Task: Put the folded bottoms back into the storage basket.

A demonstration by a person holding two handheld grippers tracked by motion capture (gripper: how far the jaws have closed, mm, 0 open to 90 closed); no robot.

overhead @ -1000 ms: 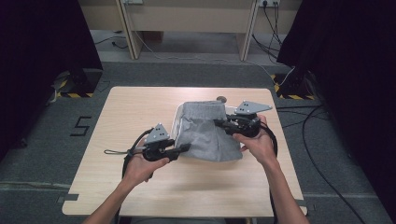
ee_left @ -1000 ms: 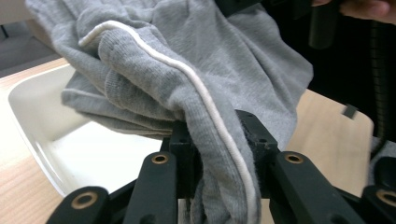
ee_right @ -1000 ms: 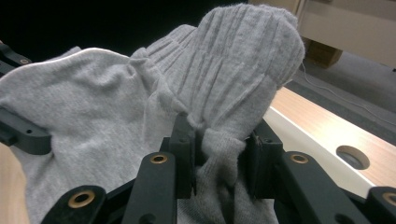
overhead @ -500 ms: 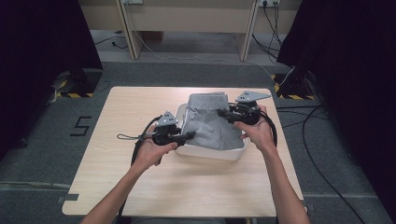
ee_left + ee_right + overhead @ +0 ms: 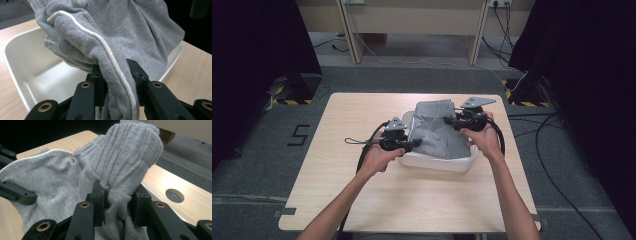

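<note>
High view: a grey knitted garment (image 5: 439, 131) is spread over a white tub (image 5: 437, 162) that stands on the wooden desk (image 5: 337, 190), right of its middle. The left hand-held gripper (image 5: 414, 144) is at the garment's left edge, just above the tub's near left corner, and the right hand-held gripper (image 5: 448, 120) is at the garment's far right part; a grey three-cornered plate sits on top of each. Left gripper view: the jaws of the left hand-held gripper (image 5: 116, 75) are clamped on a bunched fold of the grey garment (image 5: 120, 32), along which a white piping seam runs, and the cloth hangs over the open white tub (image 5: 30, 65), whose inside is bare below it. Right gripper view: the right hand-held gripper (image 5: 117, 193) pinches a gathered wad of the garment's ribbed band (image 5: 130, 152); a round hole in the desk (image 5: 175, 195) lies just to the right.
</note>
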